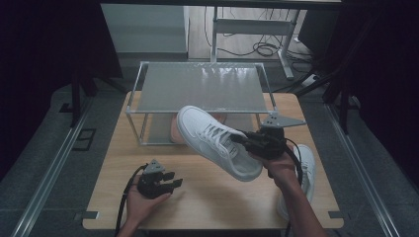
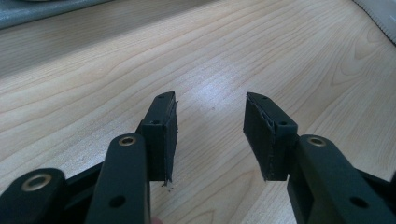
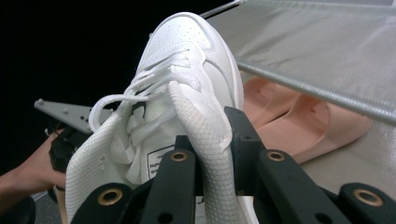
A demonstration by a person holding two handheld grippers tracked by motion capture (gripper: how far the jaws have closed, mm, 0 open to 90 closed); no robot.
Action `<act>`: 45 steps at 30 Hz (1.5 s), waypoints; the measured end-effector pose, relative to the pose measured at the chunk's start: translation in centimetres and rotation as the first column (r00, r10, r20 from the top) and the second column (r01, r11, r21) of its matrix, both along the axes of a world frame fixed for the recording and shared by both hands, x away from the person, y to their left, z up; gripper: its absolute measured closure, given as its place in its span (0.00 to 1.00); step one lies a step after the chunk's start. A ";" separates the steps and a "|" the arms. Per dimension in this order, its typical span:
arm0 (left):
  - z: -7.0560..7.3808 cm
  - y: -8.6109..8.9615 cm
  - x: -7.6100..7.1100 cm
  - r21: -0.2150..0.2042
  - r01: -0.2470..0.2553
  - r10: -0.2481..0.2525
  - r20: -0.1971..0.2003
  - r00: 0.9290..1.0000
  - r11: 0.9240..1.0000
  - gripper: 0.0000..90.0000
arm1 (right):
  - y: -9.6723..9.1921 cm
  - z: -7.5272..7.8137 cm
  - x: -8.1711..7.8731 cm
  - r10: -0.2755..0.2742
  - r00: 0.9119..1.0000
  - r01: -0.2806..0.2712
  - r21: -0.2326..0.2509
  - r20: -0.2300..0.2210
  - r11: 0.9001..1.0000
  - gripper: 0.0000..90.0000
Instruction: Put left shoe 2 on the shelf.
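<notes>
wooden table (image 1: 207, 197), pale top, seen from the high view. at its far end stands a two-level metal-framed rack (image 1: 202, 86); the grey upper shelf is bare. on the lower level, under that shelf, lie pink slippers (image 3: 299, 121), partly hidden in the high view by the shoe in front.

white sneaker (image 1: 217, 140) is held up off the table, just in front of the rack, toe pointing toward the rack and up-left, heel toward the person. right gripper (image 1: 247, 140) pinches it: in the right gripper view the two black jaws sit pressed on either side of the padded collar edge, laces and tongue label visible beside them.

second white sneaker (image 1: 307, 165) lies on the table near the right edge, largely behind the right forearm.

left gripper (image 1: 174, 181) is near the front left of the table, low over the wood; its jaws are spread apart with nothing between them, bare wood grain visible in the gap. well apart from both shoes.
</notes>
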State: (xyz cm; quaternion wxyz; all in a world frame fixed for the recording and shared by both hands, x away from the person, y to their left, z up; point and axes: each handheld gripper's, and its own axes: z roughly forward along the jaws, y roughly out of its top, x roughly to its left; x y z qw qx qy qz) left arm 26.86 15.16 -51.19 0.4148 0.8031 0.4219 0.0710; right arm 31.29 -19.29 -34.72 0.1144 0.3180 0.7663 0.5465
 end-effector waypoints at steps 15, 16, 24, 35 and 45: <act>-0.1 -0.1 0.1 0.008 0.003 -0.003 -0.006 1.000 1.000 0.61 | 0.8 2.0 2.7 -0.041 0.999 0.041 0.002 -0.001 0.999 0.91; -0.1 0.0 0.1 0.007 0.006 -0.006 -0.005 1.000 1.000 0.61 | 0.9 2.1 2.9 -0.044 0.999 0.044 0.003 -0.002 0.999 0.91; -0.1 0.0 0.0 0.012 0.011 -0.011 0.000 1.000 1.000 0.58 | 1.5 2.8 4.1 -0.059 0.998 0.059 0.014 -0.014 0.998 0.91; -0.1 0.4 0.3 -0.017 0.029 -0.029 -0.028 0.999 0.999 0.49 | 2.6 3.9 5.1 -0.059 0.998 0.059 0.011 -0.012 0.998 0.91; 0.1 0.8 0.3 -0.011 0.004 -0.005 -0.021 1.000 1.000 0.45 | 3.3 4.3 6.6 -0.087 0.996 0.087 0.016 -0.027 0.996 0.91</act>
